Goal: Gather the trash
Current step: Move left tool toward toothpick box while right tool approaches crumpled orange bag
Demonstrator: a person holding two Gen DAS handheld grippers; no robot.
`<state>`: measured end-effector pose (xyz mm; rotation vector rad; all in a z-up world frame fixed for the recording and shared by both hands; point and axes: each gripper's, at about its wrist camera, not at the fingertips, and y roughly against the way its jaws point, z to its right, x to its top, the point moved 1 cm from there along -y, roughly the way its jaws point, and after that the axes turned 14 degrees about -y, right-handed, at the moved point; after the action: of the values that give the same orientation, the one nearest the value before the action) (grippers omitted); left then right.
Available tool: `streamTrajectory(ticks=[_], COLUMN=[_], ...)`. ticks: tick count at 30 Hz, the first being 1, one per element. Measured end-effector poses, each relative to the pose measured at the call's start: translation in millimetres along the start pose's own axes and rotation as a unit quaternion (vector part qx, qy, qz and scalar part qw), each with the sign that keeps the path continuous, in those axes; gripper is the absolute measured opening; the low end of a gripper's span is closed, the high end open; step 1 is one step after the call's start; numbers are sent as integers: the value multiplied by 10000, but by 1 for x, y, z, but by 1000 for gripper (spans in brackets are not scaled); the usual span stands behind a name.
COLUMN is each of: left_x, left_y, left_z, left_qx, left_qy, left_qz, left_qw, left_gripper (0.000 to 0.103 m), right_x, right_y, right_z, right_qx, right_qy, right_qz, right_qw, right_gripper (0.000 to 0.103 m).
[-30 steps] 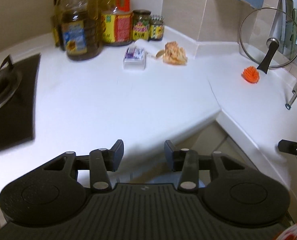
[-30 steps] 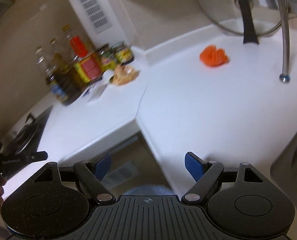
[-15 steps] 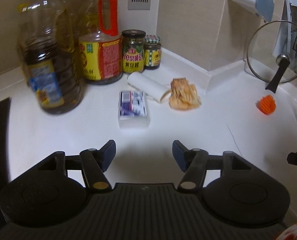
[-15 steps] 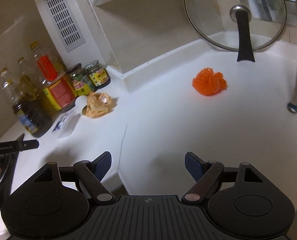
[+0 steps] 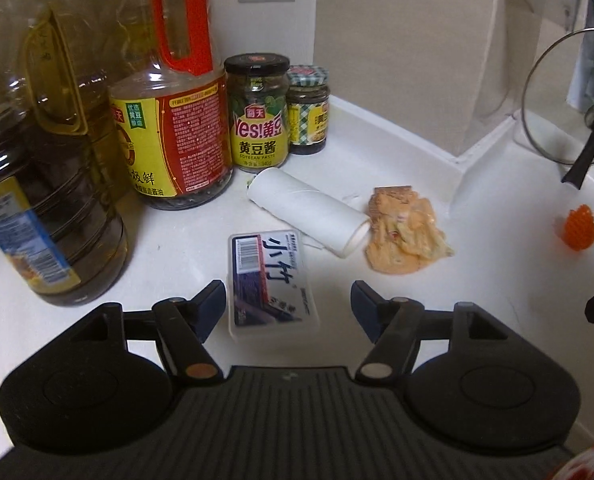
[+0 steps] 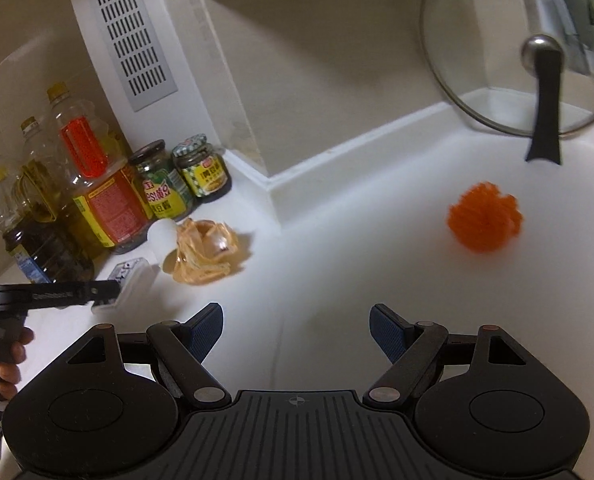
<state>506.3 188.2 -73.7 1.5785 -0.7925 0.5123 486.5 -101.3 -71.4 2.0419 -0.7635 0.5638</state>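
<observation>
On the white counter (image 5: 477, 280) lie a clear plastic box (image 5: 271, 280) with a blue label, a white paper roll (image 5: 309, 212), a crumpled orange wrapper (image 5: 405, 236) and an orange net ball (image 5: 577, 228). My left gripper (image 5: 289, 314) hangs low over the box's near end. Its jaws are opening, with the box between them and the pads clear of its sides. My right gripper (image 6: 297, 324) stands open over bare counter with nothing between its fingers. The net ball (image 6: 485, 220) lies ahead to its right, the wrapper (image 6: 205, 252) ahead to its left.
Big oil bottles (image 5: 177, 112) and two sauce jars (image 5: 257, 116) stand against the wall right behind the trash. A glass pot lid (image 6: 529, 48) leans in the right corner. A hand (image 6: 9, 356) holds the left gripper at the left edge of the right wrist view.
My left gripper has come forward from the counter's edge up to the box, and its jaws have spread wider. My right gripper has moved forward over the counter towards the net ball.
</observation>
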Motion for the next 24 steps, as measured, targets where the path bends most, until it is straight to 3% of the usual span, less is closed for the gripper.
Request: streamTrajectory(ticks=[11,14,24], left_x=[5,6,4], left_y=[-38,-41,-39], left_z=[-12,-13,-17], left_qx=[13,-53,31], left_qy=[15,44,-72], left_qz=[-256,-265,-208], left_qw=[9997,9996,9998], left_gripper=[64,56,54], right_x=[4,4,12], right_y=[-39,-50,-86], right_z=[-39,-49,-76], right_qx=[329,423,574], right_qy=[294,413,806], right_qz=[-104,-143,-214], right_qw=[9990,9981,9949], right_gripper=[80,80,80])
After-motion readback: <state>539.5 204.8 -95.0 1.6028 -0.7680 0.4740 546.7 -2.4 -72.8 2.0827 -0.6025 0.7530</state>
